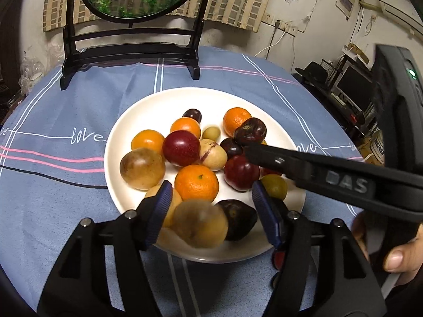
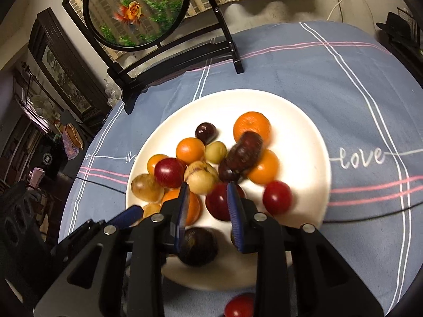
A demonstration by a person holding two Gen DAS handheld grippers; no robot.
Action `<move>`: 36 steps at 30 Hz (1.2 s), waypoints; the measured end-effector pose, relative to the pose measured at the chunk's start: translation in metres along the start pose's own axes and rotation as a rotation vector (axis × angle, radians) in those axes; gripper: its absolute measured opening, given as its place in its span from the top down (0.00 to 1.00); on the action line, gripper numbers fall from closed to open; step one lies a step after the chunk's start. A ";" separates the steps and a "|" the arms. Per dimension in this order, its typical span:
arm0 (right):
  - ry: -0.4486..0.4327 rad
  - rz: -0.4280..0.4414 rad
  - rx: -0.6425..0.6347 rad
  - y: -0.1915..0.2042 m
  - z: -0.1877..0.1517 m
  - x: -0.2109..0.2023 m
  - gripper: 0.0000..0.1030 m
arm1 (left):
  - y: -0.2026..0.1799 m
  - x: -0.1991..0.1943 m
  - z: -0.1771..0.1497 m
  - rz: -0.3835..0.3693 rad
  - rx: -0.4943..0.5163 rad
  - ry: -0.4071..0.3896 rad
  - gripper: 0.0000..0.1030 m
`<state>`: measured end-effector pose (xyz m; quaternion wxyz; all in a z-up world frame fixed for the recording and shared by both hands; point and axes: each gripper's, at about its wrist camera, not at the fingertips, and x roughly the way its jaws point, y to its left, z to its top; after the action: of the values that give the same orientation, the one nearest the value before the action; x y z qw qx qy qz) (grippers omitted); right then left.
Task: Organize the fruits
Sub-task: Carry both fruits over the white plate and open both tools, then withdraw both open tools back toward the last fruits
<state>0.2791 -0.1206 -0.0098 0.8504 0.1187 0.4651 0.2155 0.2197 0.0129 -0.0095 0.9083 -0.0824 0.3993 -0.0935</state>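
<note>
- Left gripper (image 1: 208,206) jaws wide, nothing clamped; a blurred tan fruit (image 1: 201,223) sits between them, touching neither pad. Looks just let go over the near edge of the plate (image 1: 158,103), judging from the blur.
- Dark fruit (image 1: 238,219) lies just beside the tan one, close to this gripper's right pad.
- Right gripper (image 2: 208,206) jaws parted narrowly, gripping nothing; a red plum (image 2: 220,202) lies on the plate just past the tips.
- A blurred dark plum (image 2: 247,150) sits on top of the pile ahead of the right gripper, seemingly just dropped.
- Oranges, plums and pale fruits are heaped on the plate, probably gathered there.
- One red fruit (image 2: 239,306) lies off the plate on the tabletop (image 2: 357,92), under the right gripper, yet to be collected.
</note>
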 end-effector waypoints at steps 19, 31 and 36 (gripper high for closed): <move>-0.050 -0.055 0.071 -0.042 -0.061 -0.059 0.45 | 0.004 -0.039 -0.003 0.046 0.002 -0.065 0.30; 0.020 -0.102 -0.045 -0.026 -0.092 -0.047 0.45 | -0.009 -0.059 -0.042 0.081 0.089 -0.025 0.21; 0.014 -0.152 -0.133 -0.007 -0.099 -0.035 0.45 | -0.001 -0.061 -0.056 0.101 0.089 0.004 0.21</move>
<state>0.1808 -0.1432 -0.0400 0.8671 0.0250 0.4633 0.1814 0.1373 0.0223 -0.0032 0.9139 -0.0215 0.4001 -0.0655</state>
